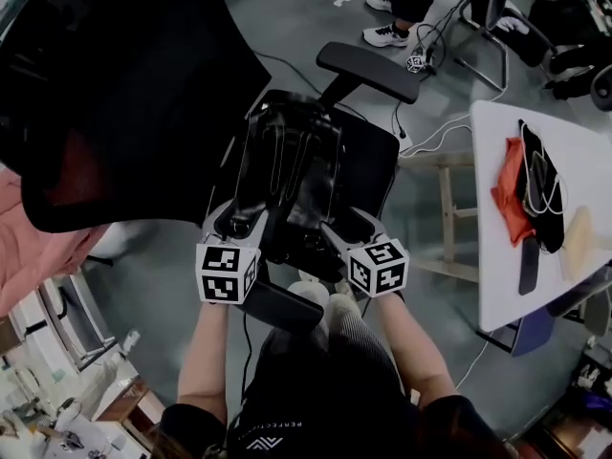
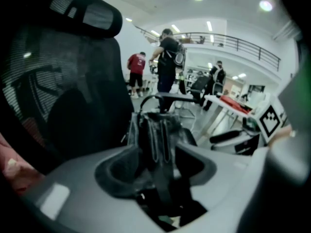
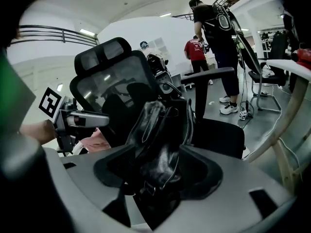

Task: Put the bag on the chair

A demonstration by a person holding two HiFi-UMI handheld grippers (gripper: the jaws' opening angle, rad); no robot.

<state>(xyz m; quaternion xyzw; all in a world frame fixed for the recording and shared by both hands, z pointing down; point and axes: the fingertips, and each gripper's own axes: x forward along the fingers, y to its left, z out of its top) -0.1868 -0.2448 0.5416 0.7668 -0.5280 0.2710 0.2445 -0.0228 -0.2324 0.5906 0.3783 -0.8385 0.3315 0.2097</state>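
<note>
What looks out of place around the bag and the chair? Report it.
Nothing stands out. The black bag rests on the chair seat. One strap trails loosely toward the near edge. Nothing looks spilled or damaged.

The black shiny bag in front of me sits on the seat of the black chair. It stands up, near the left side of the seat. The chair's big net back is on the left, and one arm rest is far off.
</note>
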